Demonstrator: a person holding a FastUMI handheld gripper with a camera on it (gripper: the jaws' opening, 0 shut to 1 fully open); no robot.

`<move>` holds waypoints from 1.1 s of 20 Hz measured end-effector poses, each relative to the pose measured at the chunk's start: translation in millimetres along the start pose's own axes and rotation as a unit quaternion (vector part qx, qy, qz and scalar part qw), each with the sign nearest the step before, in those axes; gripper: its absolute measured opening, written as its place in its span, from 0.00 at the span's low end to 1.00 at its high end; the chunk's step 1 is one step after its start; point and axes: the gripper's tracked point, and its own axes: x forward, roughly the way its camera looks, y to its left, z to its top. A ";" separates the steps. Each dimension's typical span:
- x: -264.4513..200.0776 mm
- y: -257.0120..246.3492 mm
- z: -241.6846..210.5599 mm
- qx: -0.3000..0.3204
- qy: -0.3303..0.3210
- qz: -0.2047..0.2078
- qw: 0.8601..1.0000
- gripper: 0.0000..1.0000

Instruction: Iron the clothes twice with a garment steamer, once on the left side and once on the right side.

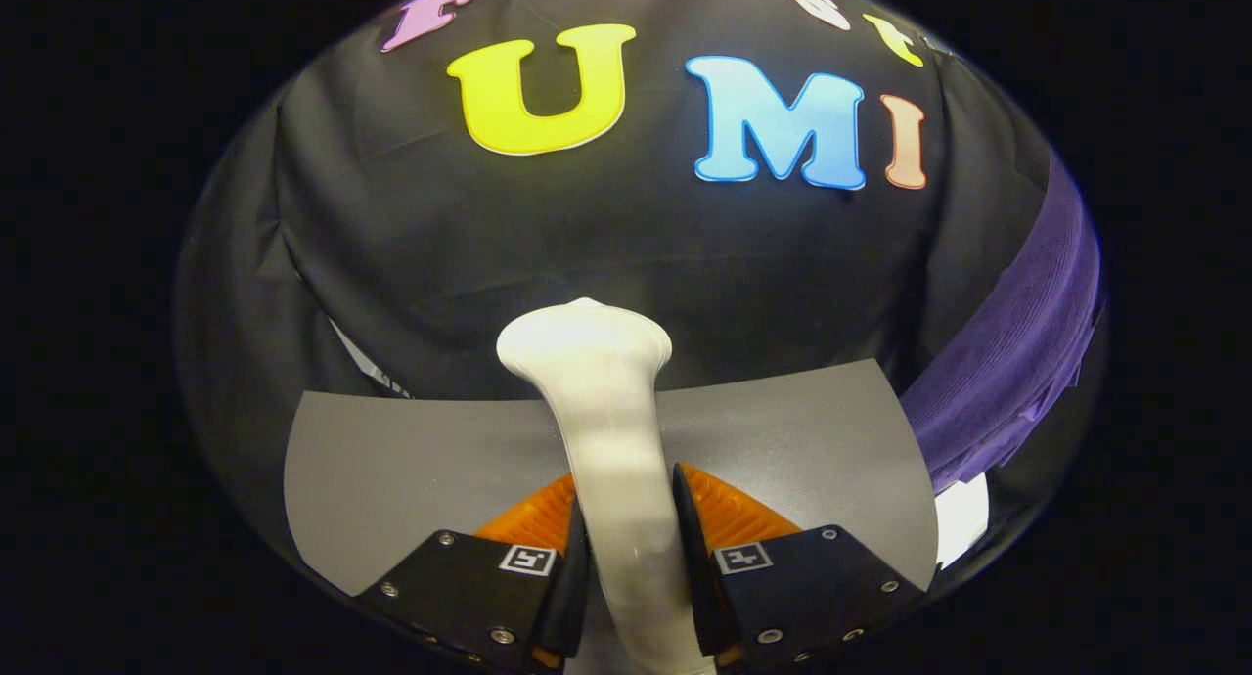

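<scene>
Two fingers (572, 558) of the gripper (629, 548) clamp the white garment steamer (606, 440) by its handle at the bottom centre of the frame, one pressing on each side. Its handle rises straight ahead between them, and its wider head flares out beyond the fingertips, mid-frame. Beneath lies a grey table mat (411, 460). Purple clothes (1017, 352) hang at the right of the frame, well apart from the steamer, against the black cloth wall (606, 235).
</scene>
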 end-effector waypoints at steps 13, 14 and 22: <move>-140.4 -34.2 0.2 -0.016 -0.202 0.009 0.979 0.38; -150.6 -38.3 -5.3 -0.015 -0.210 0.009 0.977 0.38; -241.6 -85.8 -51.9 -0.007 -0.297 0.000 0.955 0.38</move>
